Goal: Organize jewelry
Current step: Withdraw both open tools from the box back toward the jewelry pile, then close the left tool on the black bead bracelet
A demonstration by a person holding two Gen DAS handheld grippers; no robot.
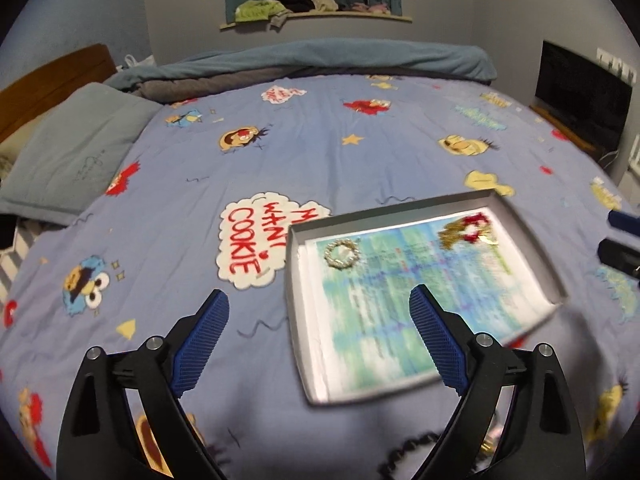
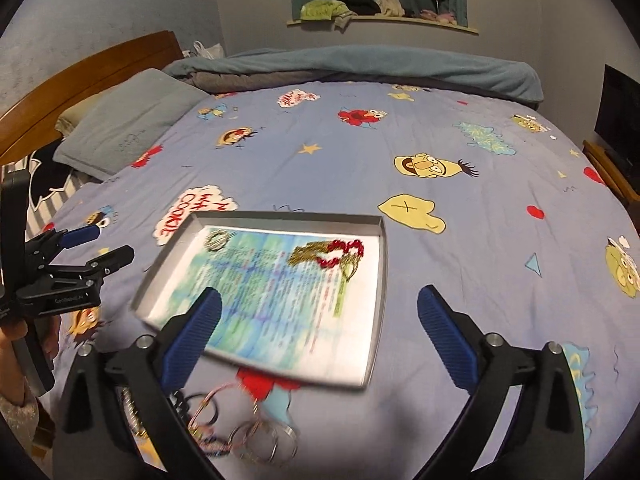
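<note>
On the bedspread (image 2: 360, 160) sits a shallow grey tray (image 2: 382, 264), and both your grippers hang above its near side, angled down toward it. Your left gripper (image 1: 320, 316) has its jaws spread wide with nothing between them; its right finger (image 1: 436, 344) overlaps the tray's near edge in the left wrist view, its left finger is over bare cloth beside the tray. Your right gripper (image 2: 320, 316) is equally wide and empty, one finger over the tray's near left corner, the other just past its right side. From the right wrist view your left hand (image 2: 24, 332) shows to the left of the tray, wrapped round the black handle.

Inside the tray, on a printed sheet too blurred to read, a small beaded ring (image 1: 342, 254) lies at the far left corner and a tangle of gold chain and red beads (image 2: 332, 254) at the far right. More bangles and rings (image 2: 256, 436) lie on the cloth just in front of the tray. Beyond the tray's left corner the bedspread reads "ME WANT COOKIE" (image 1: 256, 240).
</note>
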